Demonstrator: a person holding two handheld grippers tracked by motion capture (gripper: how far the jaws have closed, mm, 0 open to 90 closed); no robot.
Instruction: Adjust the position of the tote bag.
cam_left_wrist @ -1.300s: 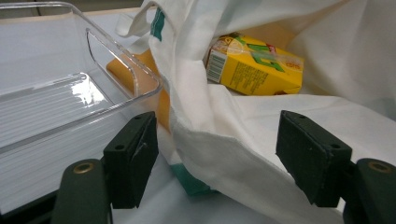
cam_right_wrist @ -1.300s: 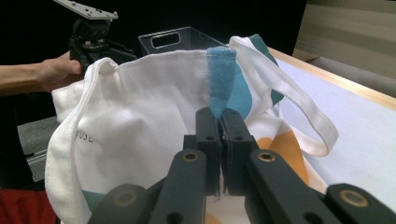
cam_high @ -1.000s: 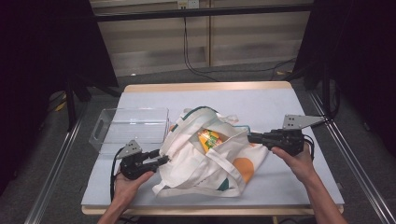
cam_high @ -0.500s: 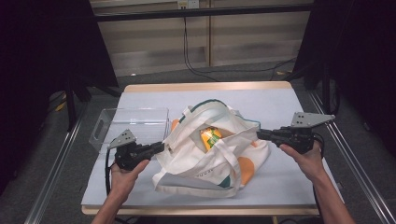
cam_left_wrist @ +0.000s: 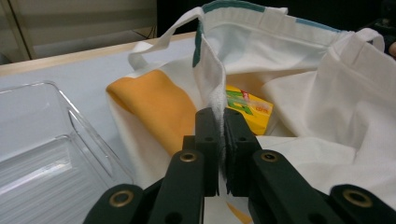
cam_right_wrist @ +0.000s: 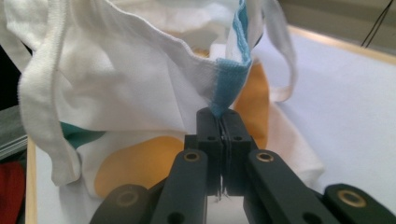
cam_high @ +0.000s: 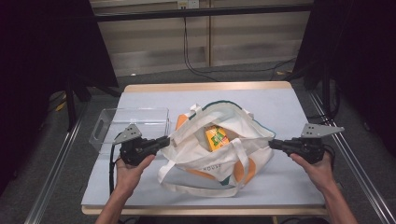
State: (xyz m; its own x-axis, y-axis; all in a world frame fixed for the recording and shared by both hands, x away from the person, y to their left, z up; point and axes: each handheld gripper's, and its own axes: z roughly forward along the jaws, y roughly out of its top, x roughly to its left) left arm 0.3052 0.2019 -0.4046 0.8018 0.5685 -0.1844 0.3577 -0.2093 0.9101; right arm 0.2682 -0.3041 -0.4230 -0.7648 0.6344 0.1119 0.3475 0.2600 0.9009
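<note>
A white tote bag [cam_high: 210,158] with orange and teal patches lies mid-table, its mouth pulled open. Inside stands a yellow carton [cam_high: 217,136] with green print, also seen past the rim in the left gripper view as the yellow carton [cam_left_wrist: 250,109]. My left gripper [cam_high: 164,140] is shut on the bag's left rim; the white hem [cam_left_wrist: 219,105] is pinched between its jaws, which have just been closing. My right gripper [cam_high: 273,143] is shut on the bag's right rim, clamping the teal-edged fold [cam_right_wrist: 229,91].
A clear plastic bin [cam_high: 130,123] stands left of the bag, close to my left hand; its wall [cam_left_wrist: 70,135] fills the lower left of the left gripper view. The table [cam_high: 289,105] has bare blue surface behind and to the right. Cables trail on the floor beyond.
The left gripper closed on the bag's left rim and lifted a little. The right gripper drew the right rim outward to the right, so the bag's mouth now gapes wider.
</note>
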